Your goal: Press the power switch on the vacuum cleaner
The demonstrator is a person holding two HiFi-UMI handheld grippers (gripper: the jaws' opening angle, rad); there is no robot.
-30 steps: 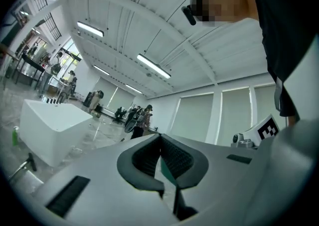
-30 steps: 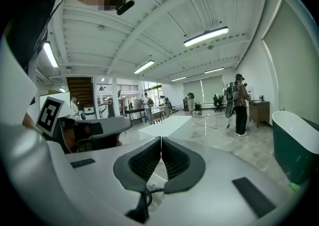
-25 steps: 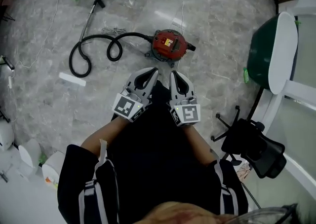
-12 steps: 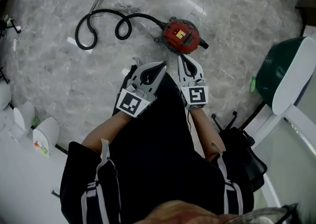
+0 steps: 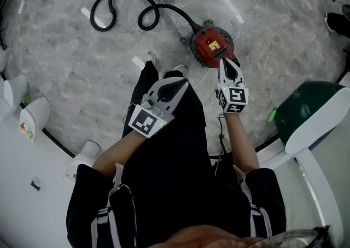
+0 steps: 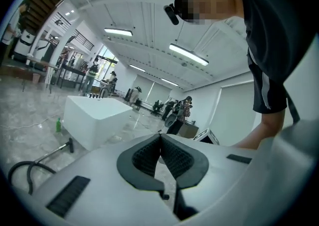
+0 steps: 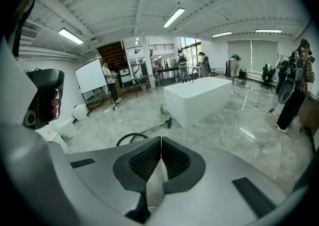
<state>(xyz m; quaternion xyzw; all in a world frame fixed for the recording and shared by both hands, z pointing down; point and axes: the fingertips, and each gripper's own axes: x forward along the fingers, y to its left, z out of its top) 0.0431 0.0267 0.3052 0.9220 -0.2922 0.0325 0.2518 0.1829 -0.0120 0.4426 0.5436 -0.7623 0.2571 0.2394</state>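
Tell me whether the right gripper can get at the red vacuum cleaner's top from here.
Probably yes. The right gripper points at the vacuum cleaner, shut tips at its near edge in the head view, nothing between them. How high it hangs above the top cannot be told.

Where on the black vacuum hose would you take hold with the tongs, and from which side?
Probably the straight run of the hose just before the red vacuum cleaner. Come from above, tongs straddling it crosswise: it lies flat on the floor, thin and round, with bare floor either side. The right gripper is nearest.
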